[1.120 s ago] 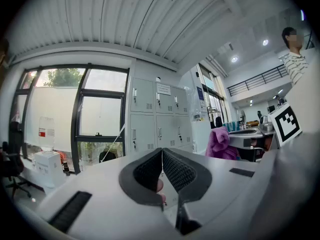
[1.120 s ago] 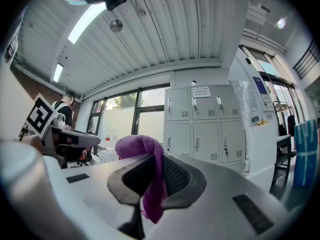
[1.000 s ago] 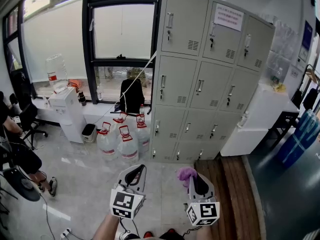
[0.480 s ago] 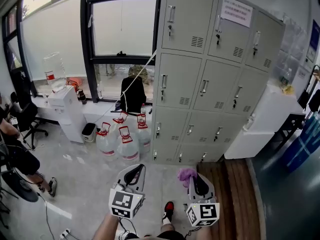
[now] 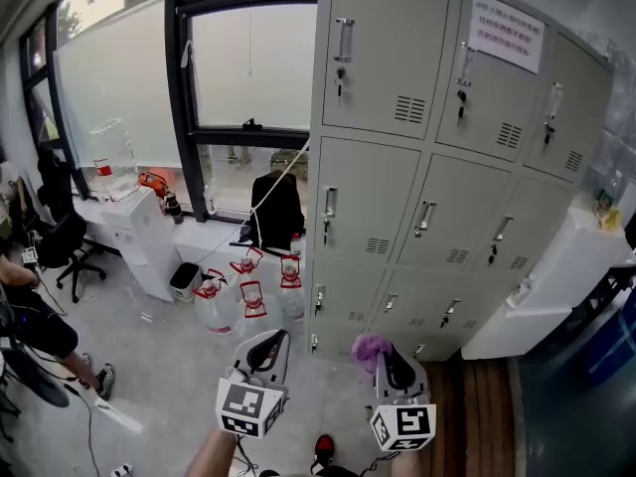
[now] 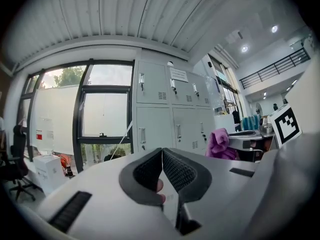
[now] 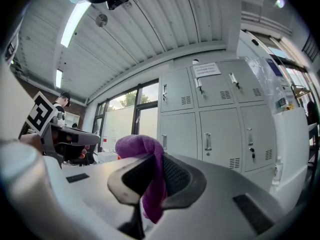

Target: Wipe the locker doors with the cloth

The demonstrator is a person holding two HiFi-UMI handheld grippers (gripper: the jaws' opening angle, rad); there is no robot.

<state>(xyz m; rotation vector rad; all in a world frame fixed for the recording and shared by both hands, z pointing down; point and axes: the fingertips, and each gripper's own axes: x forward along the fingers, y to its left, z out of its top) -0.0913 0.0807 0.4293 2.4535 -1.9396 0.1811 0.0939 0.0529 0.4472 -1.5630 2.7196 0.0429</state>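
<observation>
The cloth (image 7: 141, 146) is purple and fuzzy, bunched into a soft wad. The right tool (image 5: 384, 358) pinches it between closed jaws. In the right gripper view its rounded bulk puffs above the tips and a narrower tail hangs down, so its long axis runs up and down. The left tool (image 6: 161, 152) is closed on nothing. Both point toward the grey lockers (image 5: 437, 167), well apart from them.
</observation>
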